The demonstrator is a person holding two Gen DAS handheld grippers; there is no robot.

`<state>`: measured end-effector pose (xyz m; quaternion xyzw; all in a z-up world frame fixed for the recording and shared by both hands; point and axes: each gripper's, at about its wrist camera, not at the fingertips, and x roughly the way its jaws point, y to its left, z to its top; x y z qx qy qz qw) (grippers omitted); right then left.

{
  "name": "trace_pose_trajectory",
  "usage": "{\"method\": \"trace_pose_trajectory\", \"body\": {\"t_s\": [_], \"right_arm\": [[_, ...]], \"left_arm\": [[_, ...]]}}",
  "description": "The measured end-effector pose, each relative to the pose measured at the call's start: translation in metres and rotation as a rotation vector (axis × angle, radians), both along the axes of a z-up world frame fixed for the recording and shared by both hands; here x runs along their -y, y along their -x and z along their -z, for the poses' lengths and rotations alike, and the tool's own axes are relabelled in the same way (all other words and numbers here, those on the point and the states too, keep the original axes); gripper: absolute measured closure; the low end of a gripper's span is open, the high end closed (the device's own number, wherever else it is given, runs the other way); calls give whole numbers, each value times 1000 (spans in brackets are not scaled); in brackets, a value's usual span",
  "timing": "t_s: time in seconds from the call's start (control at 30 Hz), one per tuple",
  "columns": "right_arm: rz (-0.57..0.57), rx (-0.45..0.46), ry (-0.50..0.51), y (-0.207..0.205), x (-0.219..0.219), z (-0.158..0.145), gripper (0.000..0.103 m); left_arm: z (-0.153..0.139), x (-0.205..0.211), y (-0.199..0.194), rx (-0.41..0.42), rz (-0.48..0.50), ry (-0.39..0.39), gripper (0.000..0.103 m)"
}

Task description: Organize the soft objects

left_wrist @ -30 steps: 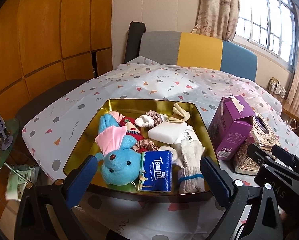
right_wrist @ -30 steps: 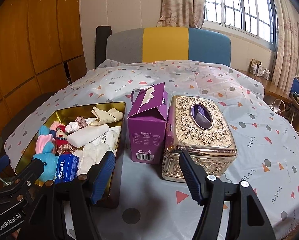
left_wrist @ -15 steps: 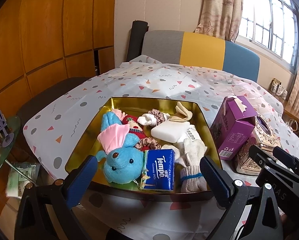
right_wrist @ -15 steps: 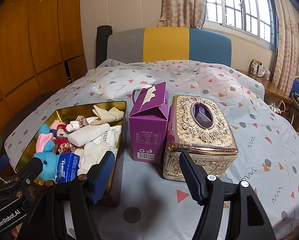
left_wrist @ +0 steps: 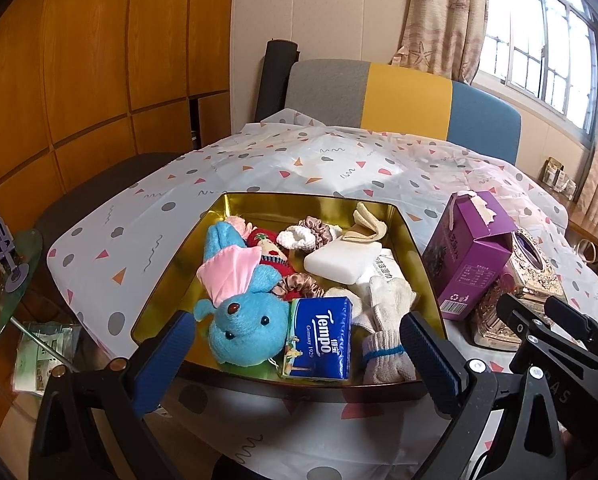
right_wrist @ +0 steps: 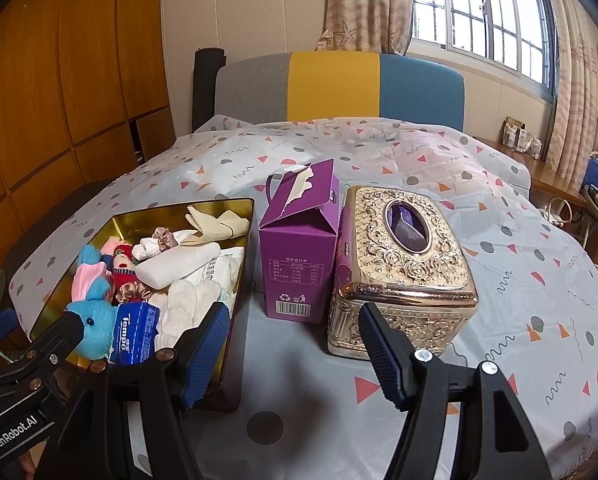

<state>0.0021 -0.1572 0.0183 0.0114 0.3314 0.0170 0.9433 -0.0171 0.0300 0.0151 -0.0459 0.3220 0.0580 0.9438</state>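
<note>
Nothing of note has changed over the last second: both grippers hang where they were, and every item lies as it did, so no step of the sorting is under way (my reading is a pause, either before a first pick or after the last drop)

Nearest in the left wrist view, the left gripper [left_wrist: 299, 344] points down at a slant toward the near edge of the shallow gold metal tin [left_wrist: 415, 236], its blue-padded jaws standing wide apart with nothing between them. The right gripper [right_wrist: 293, 340] tilts down much the same, jaws likewise apart and empty, aimed at the bare patterned tablecloth [right_wrist: 519, 264] in front of the boxes.

The soft things already sit inside the tin: closest, the blue plush toy with pink ears [left_wrist: 243, 308], the blue Tempo tissue pack [left_wrist: 319, 336] and the white knitted gloves [left_wrist: 387, 320]; behind them a white soft pad [left_wrist: 341, 258], satin scrunchies [left_wrist: 319, 232] and a folded beige cloth [left_wrist: 369, 224] near the far wall.

Just beside the tin stands a purple cardboard carton with a torn top [right_wrist: 299, 248], touching the ornate gold tissue box [right_wrist: 403, 264]. Nothing soft lies loose on the cloth as far as I can see, so the task looks close to finished
</note>
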Motion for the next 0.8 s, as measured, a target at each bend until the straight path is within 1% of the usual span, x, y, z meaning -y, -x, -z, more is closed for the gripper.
{"method": "trace_pose_trajectory", "body": {"t_s": [0.57,0.63,0.8], "right_arm": [[-1,-5,3,1,-1,1,35],[-2,-5,3,1,-1,1,35],[-4,-10,5,2,1,4,35]], "left_arm": [[2,-1,1,-13,-8,9,0],[2,0,0,-16,-5,-1,0],[5,1,-2,-28,14,3,1]]}}
